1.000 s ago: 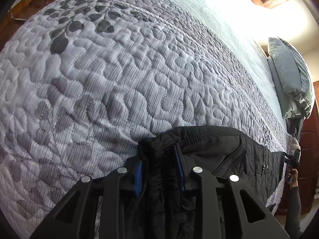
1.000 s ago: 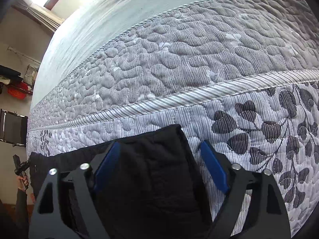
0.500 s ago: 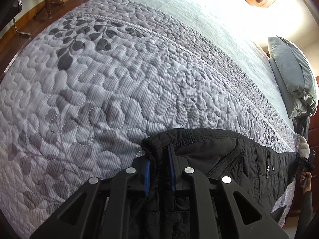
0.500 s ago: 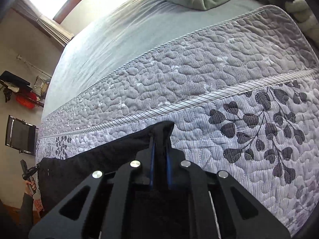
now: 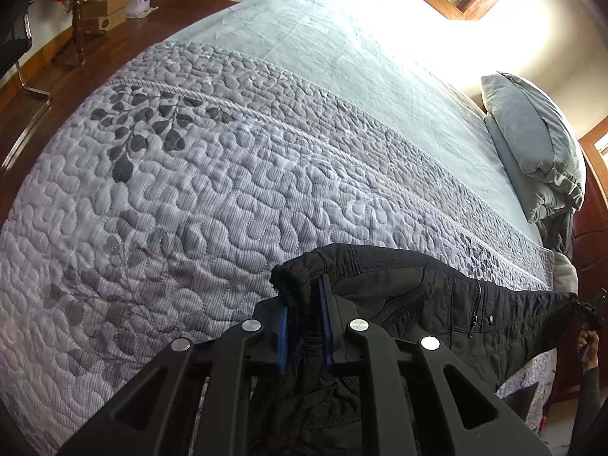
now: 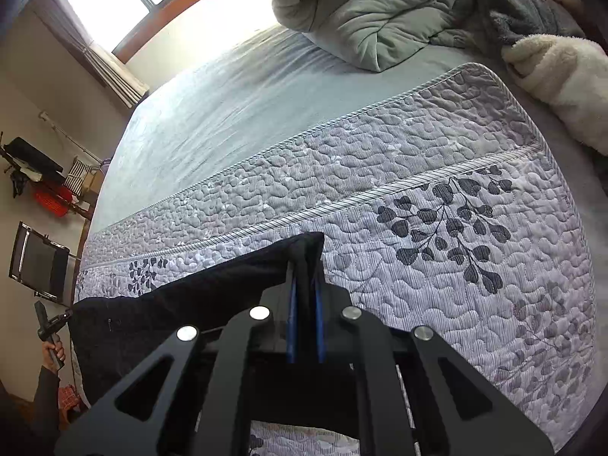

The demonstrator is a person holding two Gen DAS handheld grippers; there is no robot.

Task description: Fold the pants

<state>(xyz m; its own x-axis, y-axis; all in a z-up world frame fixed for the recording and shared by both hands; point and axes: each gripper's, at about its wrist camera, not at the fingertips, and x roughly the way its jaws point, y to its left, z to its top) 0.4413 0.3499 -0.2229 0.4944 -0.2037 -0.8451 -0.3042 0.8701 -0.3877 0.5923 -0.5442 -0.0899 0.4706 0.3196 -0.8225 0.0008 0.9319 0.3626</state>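
Black quilted pants (image 5: 410, 304) hang stretched between my two grippers above the bed. In the left wrist view my left gripper (image 5: 304, 292) is shut on the bunched waistband corner, blue pads pressing the fabric. A zip pocket shows on the cloth running right toward the other gripper (image 5: 592, 311), held in a hand. In the right wrist view my right gripper (image 6: 304, 285) is shut on a leg-end corner of the pants (image 6: 212, 288), which stretch left to the far gripper (image 6: 49, 326).
A grey quilted bedspread (image 5: 190, 190) with leaf prints covers the bed, a pale blue sheet (image 6: 228, 106) beyond it. A pillow (image 5: 532, 140), a rumpled duvet (image 6: 372, 11) and a white fleece (image 6: 562, 79) lie at the head. A folding chair (image 6: 38, 262) and shelves stand by the wall.
Both grippers closed on the pants and rose, lifting the cloth off the bedspread. The right jaws went from wide apart to pinched on the leg end.
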